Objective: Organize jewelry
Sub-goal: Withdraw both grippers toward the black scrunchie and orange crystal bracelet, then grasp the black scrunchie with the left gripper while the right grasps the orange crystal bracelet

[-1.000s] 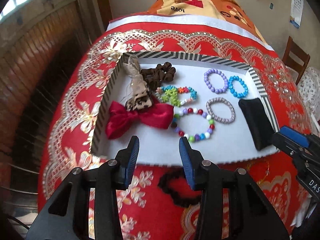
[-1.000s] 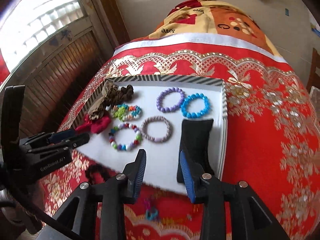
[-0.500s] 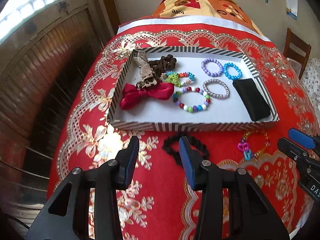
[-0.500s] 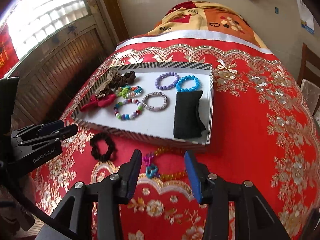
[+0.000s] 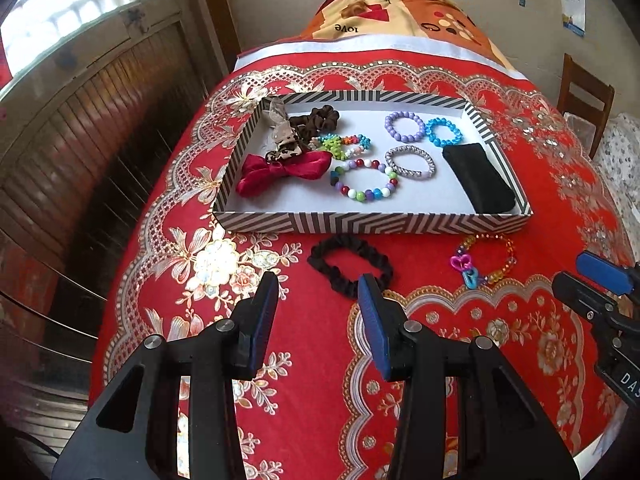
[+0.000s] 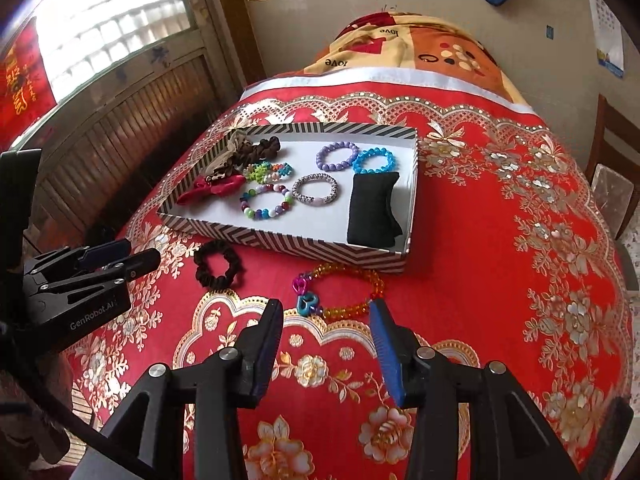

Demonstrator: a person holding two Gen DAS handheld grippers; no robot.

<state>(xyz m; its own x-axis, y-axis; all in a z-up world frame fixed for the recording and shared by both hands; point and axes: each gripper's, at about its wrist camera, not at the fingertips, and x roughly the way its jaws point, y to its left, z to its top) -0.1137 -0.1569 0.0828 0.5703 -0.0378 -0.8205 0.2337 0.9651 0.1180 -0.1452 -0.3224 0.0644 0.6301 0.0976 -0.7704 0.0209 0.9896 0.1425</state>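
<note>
Left wrist view: left gripper [image 5: 318, 292] jaws apart, nothing between, hovering over red tablecloth [image 5: 304, 420]. Black scrunchie [image 5: 350, 266] on cloth just before striped tray [image 5: 372, 222]. Right wrist view: right gripper [image 6: 326, 322] jaws apart, empty; amber bead bracelet [image 6: 344, 290] on cloth beside tray's near corner.

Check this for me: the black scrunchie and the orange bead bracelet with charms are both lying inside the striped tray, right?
Not right. The black scrunchie and the orange bead bracelet both lie outside the striped tray, on the red cloth just in front of its near wall. The left wrist view shows this clearly, and the right wrist view agrees.
</note>
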